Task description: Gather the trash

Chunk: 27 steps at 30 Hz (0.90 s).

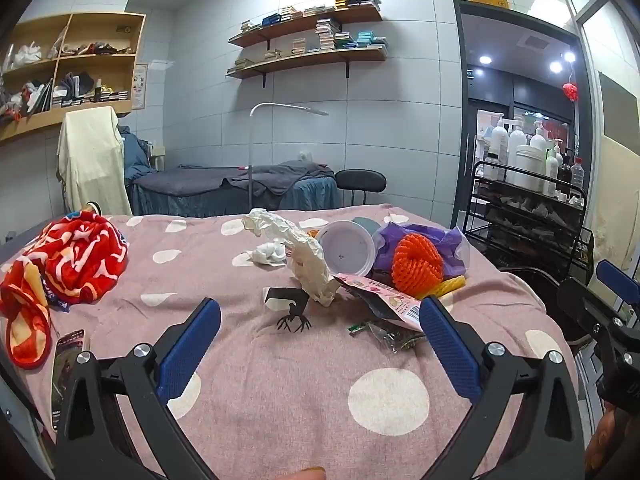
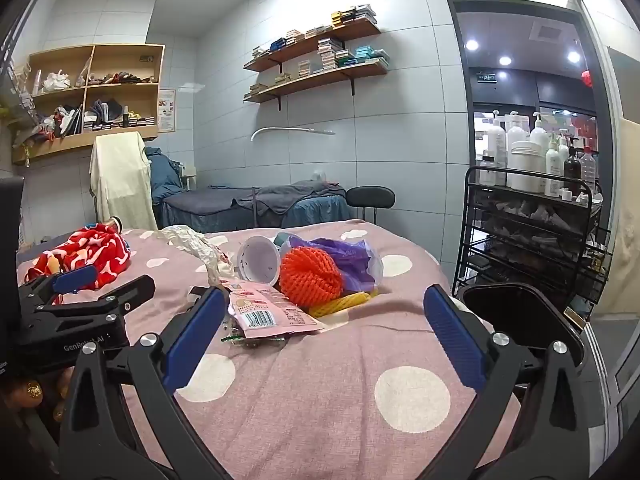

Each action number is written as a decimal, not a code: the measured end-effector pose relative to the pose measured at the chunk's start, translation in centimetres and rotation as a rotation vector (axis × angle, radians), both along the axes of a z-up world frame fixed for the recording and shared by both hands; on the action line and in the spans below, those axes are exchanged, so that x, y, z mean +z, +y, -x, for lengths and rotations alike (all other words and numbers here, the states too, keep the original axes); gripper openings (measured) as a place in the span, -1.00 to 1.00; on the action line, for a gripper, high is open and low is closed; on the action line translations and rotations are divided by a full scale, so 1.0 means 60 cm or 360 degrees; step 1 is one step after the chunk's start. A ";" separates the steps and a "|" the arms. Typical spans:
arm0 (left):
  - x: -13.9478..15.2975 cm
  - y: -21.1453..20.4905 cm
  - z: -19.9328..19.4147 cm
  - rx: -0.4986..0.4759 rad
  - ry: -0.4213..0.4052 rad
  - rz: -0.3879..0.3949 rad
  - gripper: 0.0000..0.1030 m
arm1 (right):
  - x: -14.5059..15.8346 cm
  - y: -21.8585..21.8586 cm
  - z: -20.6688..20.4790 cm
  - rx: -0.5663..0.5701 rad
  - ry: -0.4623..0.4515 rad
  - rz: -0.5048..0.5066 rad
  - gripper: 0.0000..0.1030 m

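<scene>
**pilefan:** Left wrist view first. The left gripper (image 1: pixel 320 324) is spread wide with nothing between its jaws, hovering over the pink dotted bedspread (image 1: pixel 280 400). I'm using the white tub (image 1: pixel 347 247) lying on its side as the landmark. The crumpled white paper (image 1: pixel 304 256) sits just left of the tub, with a small tissue wad (image 1: pixel 269 254) further left of that. The orange foam net (image 1: pixel 417 266) is just right of the tub, resting against a purple bag (image 1: pixel 424 236). The pink snack wrapper (image 1: pixel 380 294) lies in front of the tub, nearer the camera. Looks to me like nothing's been picked yet, so it's the approach step.

**binday:** Agreed. In the right wrist view, the right gripper (image 2: pixel 320 320) is fully released too, and empty. The tub (image 2: pixel 259 261) is ahead and a bit left. The snack wrapper (image 2: pixel 268 312) in front of it nearly touches the left blue pad. The foam net (image 2: pixel 310 278) is right beside the tub, with a yellow net (image 2: pixel 344 303) poking out below it. A black bin (image 2: pixel 516 312) stands well right of the tub, off the bed edge.

**pilefan:** So next move is probably to push forward, close on the wrapper or paper, then carry it right to the bin. The flat wrapper might need a low, angled pinch.
</scene>
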<state>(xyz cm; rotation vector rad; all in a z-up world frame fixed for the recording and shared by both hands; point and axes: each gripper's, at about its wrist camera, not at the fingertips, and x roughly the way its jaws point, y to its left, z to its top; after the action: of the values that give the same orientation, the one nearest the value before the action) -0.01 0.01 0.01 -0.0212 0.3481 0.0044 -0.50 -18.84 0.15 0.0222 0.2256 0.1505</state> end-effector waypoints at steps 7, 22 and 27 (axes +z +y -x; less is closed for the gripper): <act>0.013 0.007 0.005 0.0002 0.0008 0.0014 0.90 | 0.001 0.001 0.001 0.0002 0.0004 -0.0001 0.91; -0.003 0.002 0.000 -0.0007 0.0004 0.0014 0.90 | 0.004 0.002 0.002 0.0013 0.0005 0.0002 0.91; -0.003 0.002 0.000 -0.0008 0.0005 0.0017 0.90 | -0.001 0.006 0.002 0.0016 0.0012 0.0004 0.91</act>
<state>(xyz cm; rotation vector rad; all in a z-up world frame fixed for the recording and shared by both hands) 0.00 0.15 -0.16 -0.0307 0.3515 -0.0023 -0.62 -18.48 0.10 0.0191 0.2332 0.1601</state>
